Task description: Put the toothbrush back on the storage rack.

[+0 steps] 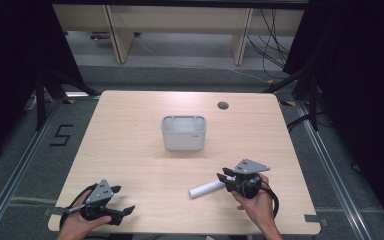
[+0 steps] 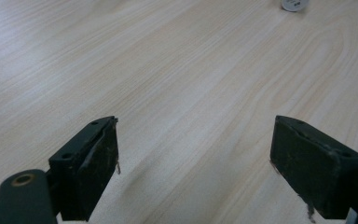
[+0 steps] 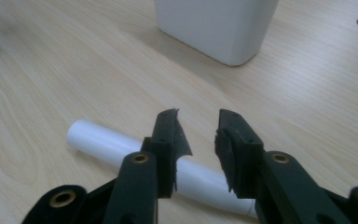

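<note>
A white tube (image 1: 206, 189) lies on the table (image 1: 130, 150), near the bin (image 1: 184, 132); it is straddled by the part-open right gripper (image 3: 198, 122); the left gripper (image 2: 193, 154) is spread wide; likely light, stiff, slippery; best gripped mid-length.

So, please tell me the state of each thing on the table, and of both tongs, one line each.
white tube: lying flat on the table, between the right jaws, one end sticking out.
right tongs: jaws partly closed around the tube; a firm grip cannot be confirmed.
left tongs: wide open, holding nothing.
grey bin: upright, open top, apart from the tube; contents cannot be told.
</note>
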The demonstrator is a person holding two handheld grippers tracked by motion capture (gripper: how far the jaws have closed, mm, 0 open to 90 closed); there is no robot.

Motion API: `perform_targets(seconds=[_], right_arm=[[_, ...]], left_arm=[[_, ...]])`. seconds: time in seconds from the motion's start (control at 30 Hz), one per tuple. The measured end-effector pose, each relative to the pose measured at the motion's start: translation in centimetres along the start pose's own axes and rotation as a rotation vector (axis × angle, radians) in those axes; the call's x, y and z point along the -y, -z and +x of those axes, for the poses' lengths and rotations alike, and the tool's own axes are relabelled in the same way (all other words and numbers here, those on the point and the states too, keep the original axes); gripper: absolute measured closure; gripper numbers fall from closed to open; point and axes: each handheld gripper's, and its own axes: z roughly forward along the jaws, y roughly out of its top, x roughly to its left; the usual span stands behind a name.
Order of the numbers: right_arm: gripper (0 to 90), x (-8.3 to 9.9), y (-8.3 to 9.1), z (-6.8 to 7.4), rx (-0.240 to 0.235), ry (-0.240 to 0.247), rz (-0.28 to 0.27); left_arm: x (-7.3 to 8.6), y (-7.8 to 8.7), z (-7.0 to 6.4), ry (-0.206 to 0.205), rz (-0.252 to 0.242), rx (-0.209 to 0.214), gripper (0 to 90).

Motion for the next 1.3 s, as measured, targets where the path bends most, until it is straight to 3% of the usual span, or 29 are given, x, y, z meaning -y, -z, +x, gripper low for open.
perform_targets(seconds=[0.03, 0.07, 0.17, 0.2, 0.27, 0.4, 0.53, 0.6, 0.63, 0.67, 0.73, 0.9, 1.03, 1.1, 1.17, 1.2, 1.27, 1.3], right_arm=[[72.2, -0.1, -0.2, 0.0, -0.007, 0.021, 0.002], [74.7, -0.3, -0.5, 0.0, -0.013, 0.032, -0.001], [81.7, -0.6, -1.1, 0.5, -0.036, 0.057, 0.021], [83.9, -0.6, -1.3, 0.7, -0.042, 0.048, 0.031], [86.6, -0.7, -1.8, 1.1, -0.062, 0.062, 0.040], [89.9, -0.9, -2.8, 1.8, -0.077, 0.104, 0.056], [90.0, -0.9, -3.7, 2.4, -0.100, 0.120, 0.082], [90.0, -1.0, -4.1, 2.7, -0.106, 0.116, 0.095], [90.0, -1.1, -4.4, 2.7, -0.112, 0.143, 0.094], [90.0, -1.1, -4.5, 2.9, -0.110, 0.120, 0.103], [90.0, -1.2, -5.0, 3.0, -0.115, 0.137, 0.114], [90.0, -1.2, -5.7, 3.5, -0.124, 0.137, 0.128], [90.0, -1.2, -5.9, 3.5, -0.149, 0.149, 0.150], [90.0, -1.0, -5.9, 3.7, -0.143, 0.128, 0.158], [90.0, -1.0, -5.8, 3.7, -0.154, 0.149, 0.164], [90.0, -1.0, -5.8, 3.7, -0.155, 0.152, 0.158], [90.0, -0.9, -5.7, 3.8, -0.148, 0.135, 0.150], [90.0, -0.9, -5.6, 3.7, -0.163, 0.157, 0.159]], left_arm=[[0.0, 0.0, 0.0, -0.001, 0.003, 0.000, 15.0], [-0.1, 0.1, 0.2, -0.028, 0.012, -0.008, 15.0], [-0.1, 0.2, 0.1, -0.014, 0.018, -0.009, 15.0], [-0.1, 0.0, 0.3, -0.035, 0.007, -0.010, 15.0], [-0.1, 0.0, 0.0, 0.011, -0.010, -0.001, 15.0], [0.0, 0.0, 0.1, 0.007, -0.002, -0.008, 15.0], [0.0, 0.1, 0.1, -0.009, 0.005, -0.006, 15.0], [0.0, 0.0, 0.0, 0.018, -0.008, -0.003, 15.0], [0.0, 0.0, 0.0, 0.018, -0.008, -0.003, 15.0], [-0.1, 0.0, 0.1, -0.009, 0.000, -0.002, 15.0], [0.0, 0.0, -0.1, 0.010, -0.013, 0.001, 15.0], [0.0, 0.1, 0.0, -0.008, -0.001, 0.003, 15.0], [-0.1, 0.1, -0.1, 0.007, -0.006, 0.003, 15.0], [0.0, 0.1, 0.1, -0.014, 0.008, -0.005, 15.0], [0.0, -0.1, -0.1, 0.015, -0.014, -0.001, 15.0], [-0.1, 0.1, 0.1, -0.016, 0.017, -0.006, 15.0], [0.0, 0.1, 0.0, -0.007, 0.005, 0.001, 15.0], [0.0, 0.1, 0.0, -0.010, 0.002, -0.003, 15.0]])
